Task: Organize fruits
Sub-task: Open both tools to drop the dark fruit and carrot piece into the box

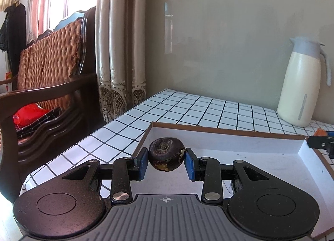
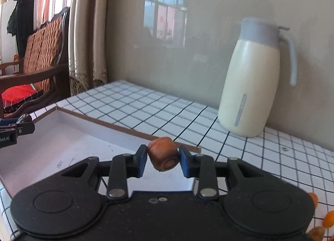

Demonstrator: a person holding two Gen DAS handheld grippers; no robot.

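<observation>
The left gripper (image 1: 166,160) clamps a dark brown water chestnut (image 1: 166,154) above the near left corner of the white shallow box (image 1: 250,149) on the tiled bench (image 1: 187,109). The right gripper (image 2: 162,160) has a reddish-brown fruit (image 2: 163,154) between its jaws over the box's right edge; whether the pads press it I cannot tell. A cream jug (image 2: 250,86) stands behind.

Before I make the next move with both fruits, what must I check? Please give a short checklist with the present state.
1. Left claw grips the dark round fruit: ok, both pads press on it.
2. Dark fruit is above the white tray: ok, near a corner.
3. Right claw grips the brown fruit: cannot tell, contact unclear.
4. Brown fruit is inside the tray rim: cannot tell, it hangs by the far rim.
5. The claws are apart from each other: ok.
6. Cream jug stands apart from the tray: ok.
</observation>
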